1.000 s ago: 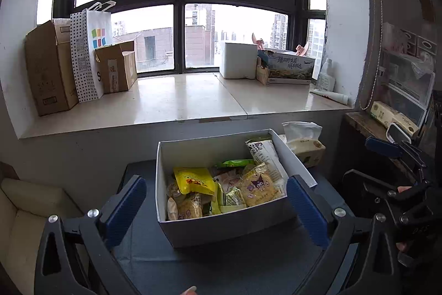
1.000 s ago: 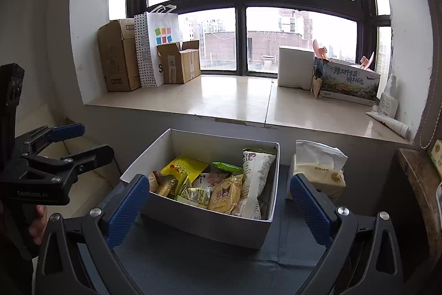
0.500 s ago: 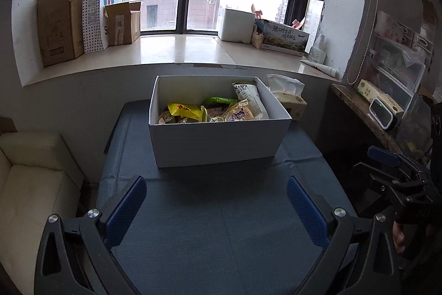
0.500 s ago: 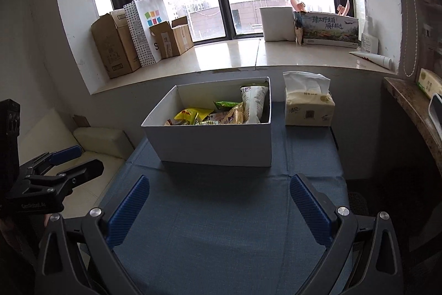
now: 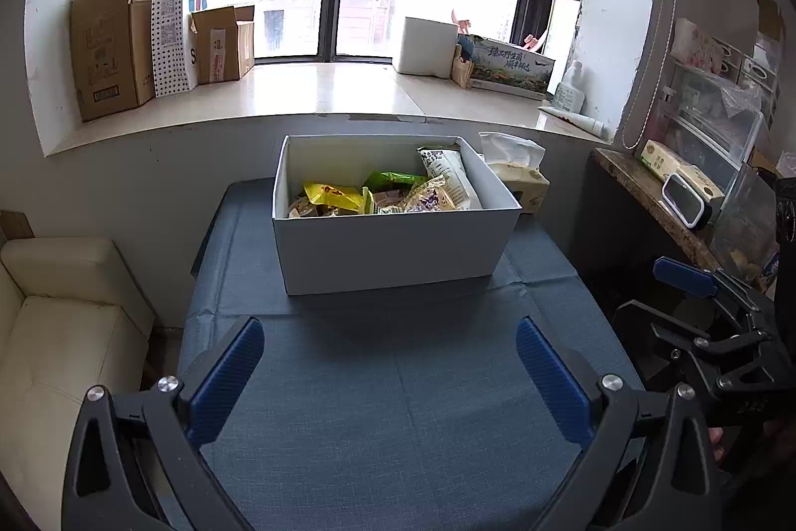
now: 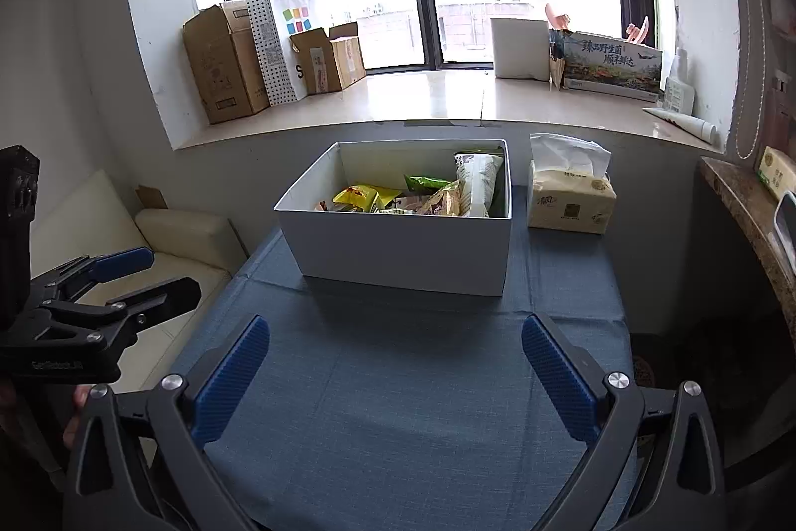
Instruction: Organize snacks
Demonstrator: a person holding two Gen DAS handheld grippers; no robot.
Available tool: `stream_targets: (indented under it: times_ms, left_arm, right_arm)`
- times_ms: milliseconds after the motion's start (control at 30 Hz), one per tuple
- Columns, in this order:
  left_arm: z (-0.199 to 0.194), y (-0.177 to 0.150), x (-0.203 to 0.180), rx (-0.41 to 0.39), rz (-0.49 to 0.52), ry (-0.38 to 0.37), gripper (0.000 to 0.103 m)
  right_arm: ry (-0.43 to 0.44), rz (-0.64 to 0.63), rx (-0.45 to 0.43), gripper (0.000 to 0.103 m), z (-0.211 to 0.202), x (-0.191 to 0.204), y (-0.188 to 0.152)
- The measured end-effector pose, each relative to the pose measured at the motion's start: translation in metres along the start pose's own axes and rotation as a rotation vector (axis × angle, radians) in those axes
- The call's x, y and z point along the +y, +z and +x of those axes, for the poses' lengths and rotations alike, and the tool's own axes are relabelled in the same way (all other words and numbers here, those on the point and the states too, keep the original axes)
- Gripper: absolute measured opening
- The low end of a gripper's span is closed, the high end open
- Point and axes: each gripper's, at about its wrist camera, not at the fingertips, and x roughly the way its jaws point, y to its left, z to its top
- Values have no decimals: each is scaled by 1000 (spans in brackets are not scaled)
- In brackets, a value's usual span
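Blue-cloth surface [image 5: 398, 406] by window; box [image 5: 393, 242] full of snacks [image 5: 388, 195], likely sorted. Left claw [image 5: 388, 376] and right claw [image 6: 393, 376] wide, empty, apart from box.

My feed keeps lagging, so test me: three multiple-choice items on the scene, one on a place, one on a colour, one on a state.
1. Where is the tissue pack?
A. inside the box
B. right of the box, on the cloth
C. on the sill

2. What colour is the cloth?
A. blue
B. red
C. white

3. How do the jaws of the left gripper and right gripper stand?
A. both open, empty
B. both shut on snacks
C. one shut on the box

Key: B, it sits beside the box; A, the cloth is blue; A, wide gaps with nothing between.
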Motion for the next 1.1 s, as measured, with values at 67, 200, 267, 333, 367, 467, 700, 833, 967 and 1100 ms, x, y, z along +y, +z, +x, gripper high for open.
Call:
stream_targets:
  times_ms: [67,200,267,333,367,467,700,833,967,1100]
  left_arm:
    - [0,0,-1,0,3,0,103]
    - [0,1,-3,1,11,0,103]
    - [1,1,-4,1,12,-2,103]
    - [1,1,-5,3,14,0,103]
    - [1,1,-5,3,15,1,103]
    - [1,0,-5,3,17,2,103]
    - [2,0,-5,6,18,1,103]
    - [2,0,-4,9,18,2,103]
    - [1,-1,-5,8,19,3,103]
    - [2,-2,-4,9,20,3,103]
  right_arm:
    - [1,1,-1,103,-1,-1,1]
    - [2,8,-3,103,-2,-4,1]
    - [3,11,-3,103,-2,-4,1]
    - [3,10,-3,103,-2,-5,0]
    - [2,9,-5,103,-2,-4,0]
    - [3,10,-5,103,-3,-4,0]
    - [-1,10,-2,103,-3,-3,-1]
    - [9,12,-3,103,-4,-3,-2]
    - [9,12,-1,103,-4,-2,-2]
    - [9,11,1,103,-3,-1,-2]
